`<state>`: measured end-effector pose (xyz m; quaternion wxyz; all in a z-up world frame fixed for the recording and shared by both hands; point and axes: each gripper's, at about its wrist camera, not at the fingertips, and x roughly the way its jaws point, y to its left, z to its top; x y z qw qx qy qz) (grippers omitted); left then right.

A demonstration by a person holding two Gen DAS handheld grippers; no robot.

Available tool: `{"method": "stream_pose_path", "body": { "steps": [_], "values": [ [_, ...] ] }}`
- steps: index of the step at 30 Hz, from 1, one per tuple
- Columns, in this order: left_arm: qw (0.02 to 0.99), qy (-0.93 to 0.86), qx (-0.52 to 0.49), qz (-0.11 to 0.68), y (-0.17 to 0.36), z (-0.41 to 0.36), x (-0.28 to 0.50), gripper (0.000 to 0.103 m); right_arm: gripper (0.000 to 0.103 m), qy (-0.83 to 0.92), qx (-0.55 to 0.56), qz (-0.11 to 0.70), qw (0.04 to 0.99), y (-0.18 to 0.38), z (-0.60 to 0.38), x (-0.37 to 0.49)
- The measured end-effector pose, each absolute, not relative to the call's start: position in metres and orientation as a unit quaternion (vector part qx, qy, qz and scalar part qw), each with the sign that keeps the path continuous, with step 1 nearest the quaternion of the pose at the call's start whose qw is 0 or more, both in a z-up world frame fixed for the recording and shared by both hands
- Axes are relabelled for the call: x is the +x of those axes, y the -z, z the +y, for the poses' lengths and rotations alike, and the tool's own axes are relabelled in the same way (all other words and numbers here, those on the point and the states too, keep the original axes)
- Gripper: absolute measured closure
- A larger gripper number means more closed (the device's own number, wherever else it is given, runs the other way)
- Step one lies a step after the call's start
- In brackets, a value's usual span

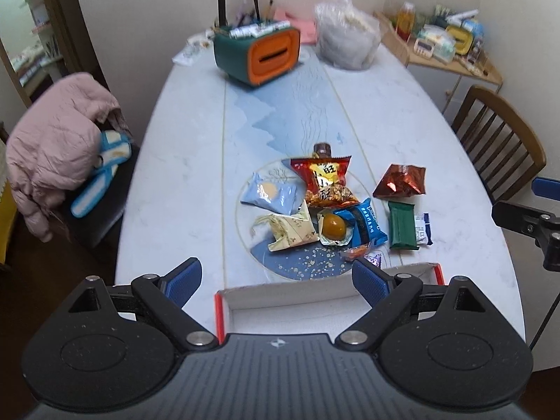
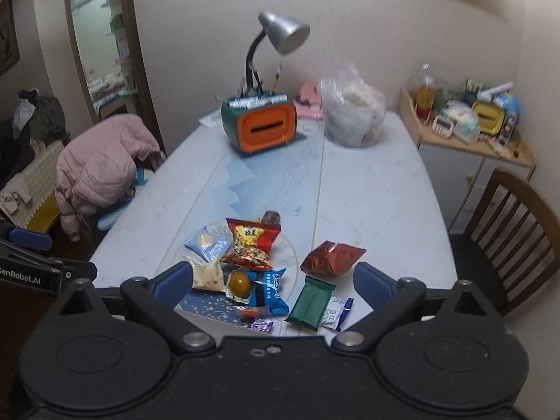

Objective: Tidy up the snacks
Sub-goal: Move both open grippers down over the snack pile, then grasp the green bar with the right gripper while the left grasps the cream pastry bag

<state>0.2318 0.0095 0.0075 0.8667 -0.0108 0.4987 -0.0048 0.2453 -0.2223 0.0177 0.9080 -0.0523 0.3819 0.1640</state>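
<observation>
A heap of snacks lies on the pale blue table (image 1: 182, 161): a red chip bag (image 1: 325, 182) (image 2: 250, 241), a light blue packet (image 1: 269, 194), a cream packet (image 1: 292, 229), a wrapped brown egg (image 1: 332, 225) (image 2: 239, 283), a blue packet (image 1: 367, 225), a green bar (image 1: 402, 224) (image 2: 311, 299) and a red-brown foil bag (image 1: 400, 182) (image 2: 332, 253). My left gripper (image 1: 278, 278) is open and empty above a red-rimmed white box (image 1: 287, 292) at the near edge. Short of the heap, my right gripper (image 2: 273, 281) hangs open and holds nothing.
At the table's far end stand an orange and green tissue box (image 1: 259, 52), a desk lamp (image 2: 283, 33) and a clear plastic bag (image 1: 346, 40). A chair draped with a pink jacket (image 1: 59, 140) is on the left, a wooden chair (image 1: 500, 140) and a cluttered side shelf (image 1: 451, 45) on the right.
</observation>
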Motion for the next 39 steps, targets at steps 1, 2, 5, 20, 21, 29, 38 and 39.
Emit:
{"method": "stream_pose_path", "body": {
  "steps": [1, 2, 5, 20, 21, 29, 38, 39],
  "values": [
    [0.861, 0.008, -0.014, 0.508, -0.003, 0.009, 0.241, 0.010, 0.006, -0.163, -0.049, 0.394, 0.903, -0.013, -0.224, 0.255],
    [0.855, 0.007, -0.017, 0.518, 0.003, 0.009, 0.250, 0.010, 0.007, -0.161, -0.045, 0.405, 0.899, -0.009, -0.225, 0.264],
    [0.840, 0.009, -0.023, 0.541, 0.018, 0.008, 0.275, 0.010, 0.008, -0.158, -0.041, 0.433, 0.886, 0.007, -0.227, 0.289],
    [0.766, 0.005, -0.100, 0.636, 0.113, 0.013, 0.369, 0.010, 0.015, -0.119, -0.013, 0.552, 0.825, 0.114, -0.247, 0.379],
    [0.762, 0.002, -0.101, 0.639, 0.118, 0.013, 0.373, 0.010, 0.016, -0.116, -0.009, 0.558, 0.822, 0.120, -0.248, 0.383],
    [0.736, -0.019, -0.112, 0.667, 0.161, 0.008, 0.396, 0.010, 0.021, -0.117, 0.006, 0.581, 0.805, 0.151, -0.241, 0.398],
    [0.725, -0.038, -0.117, 0.678, 0.189, 0.005, 0.405, 0.010, 0.026, -0.110, -0.004, 0.589, 0.801, 0.168, -0.234, 0.405],
    [0.724, -0.040, -0.117, 0.679, 0.192, 0.004, 0.406, 0.010, 0.026, -0.108, -0.008, 0.590, 0.800, 0.170, -0.232, 0.405]
  ]
}}
